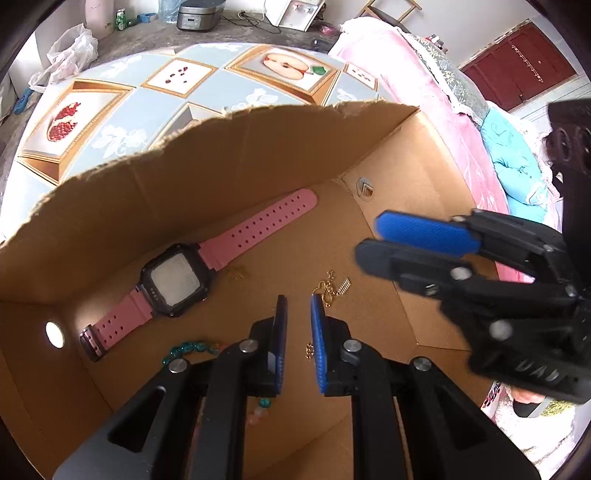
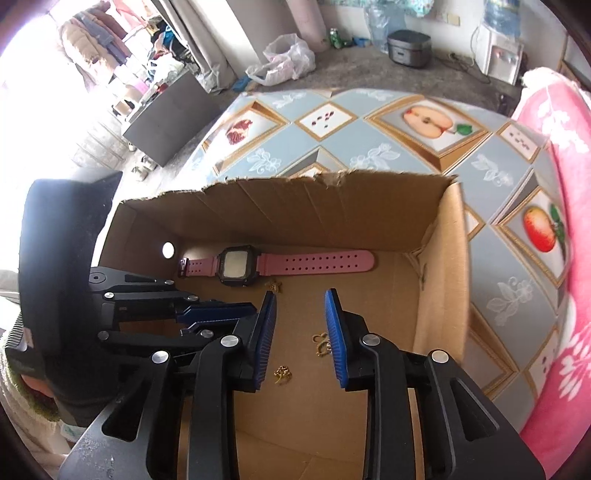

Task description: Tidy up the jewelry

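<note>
Jewelry lies in cardboard box (image 2: 439, 280): pink watch (image 2: 236, 263) upper centre, gold trinkets (image 2: 283, 374) mid-frame; both grippers, left gripper (image 1: 298, 325) and right gripper (image 2: 301, 332), slightly parted and empty, so sorting appears nearly done.

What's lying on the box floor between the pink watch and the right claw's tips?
In the right wrist view, a small gold charm lies just below the pink watch; otherwise bare cardboard up to the right claw.

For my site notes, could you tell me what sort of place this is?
Probably a lived-in home room: a bed with a pink blanket, a rice cooker on the floor, and clothes hanging by the window.
</note>
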`<state>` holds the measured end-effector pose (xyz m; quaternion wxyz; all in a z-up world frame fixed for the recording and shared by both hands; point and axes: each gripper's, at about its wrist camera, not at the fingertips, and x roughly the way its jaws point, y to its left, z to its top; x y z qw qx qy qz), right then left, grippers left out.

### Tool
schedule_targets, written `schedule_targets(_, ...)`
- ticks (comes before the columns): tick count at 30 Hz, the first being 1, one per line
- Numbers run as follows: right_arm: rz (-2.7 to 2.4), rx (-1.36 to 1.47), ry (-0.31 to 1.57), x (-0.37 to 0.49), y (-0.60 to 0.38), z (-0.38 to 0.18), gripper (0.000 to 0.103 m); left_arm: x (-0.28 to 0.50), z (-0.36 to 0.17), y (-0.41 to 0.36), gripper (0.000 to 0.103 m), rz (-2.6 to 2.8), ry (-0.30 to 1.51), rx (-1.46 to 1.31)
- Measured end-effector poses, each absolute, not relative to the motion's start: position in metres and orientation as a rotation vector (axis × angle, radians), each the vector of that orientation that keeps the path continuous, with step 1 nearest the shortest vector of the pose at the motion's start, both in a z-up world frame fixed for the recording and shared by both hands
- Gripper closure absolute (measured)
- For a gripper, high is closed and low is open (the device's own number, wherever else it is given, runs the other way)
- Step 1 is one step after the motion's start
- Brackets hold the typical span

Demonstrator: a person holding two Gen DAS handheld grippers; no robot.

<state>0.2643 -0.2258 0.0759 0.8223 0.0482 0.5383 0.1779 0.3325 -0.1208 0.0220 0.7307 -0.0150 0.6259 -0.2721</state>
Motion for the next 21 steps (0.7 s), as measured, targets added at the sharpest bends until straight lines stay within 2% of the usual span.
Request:
schedule_targets(6, 0.359, 0.134, 1.063, 0.240, -0.243, 0.098, 0.069, 0.323, 0.039, -0.115, 0.091, -0.606, 1.333, -0.047)
schedule_targets(14, 0.277, 0.211, 0.944, 0.204, -0.287, 0.122, 0.049, 0.280, 0.086, -0.090, 0.084, -0.674, 1.194, -0.035)
schedule_targets(17, 0.232, 0.277, 0.927, 0.188, -0.307, 0.119, 0.049, 0.255, 0.103, -0.070, 0.083, -0.685, 1.104, -0.045)
schedule_targets(19, 0.221, 0.318, 0.929, 0.183, -0.318, 0.111, 0.046, 0.236, 0.116, -0.049, 0.077, -0.671, 1.023, -0.069)
schedule_targets(21, 0.218, 0.360, 0.942, 0.178, -0.326, 0.100, 0.044, 0.222, 0.125, -0.026, 0.065, -0.619, 0.953, -0.101)
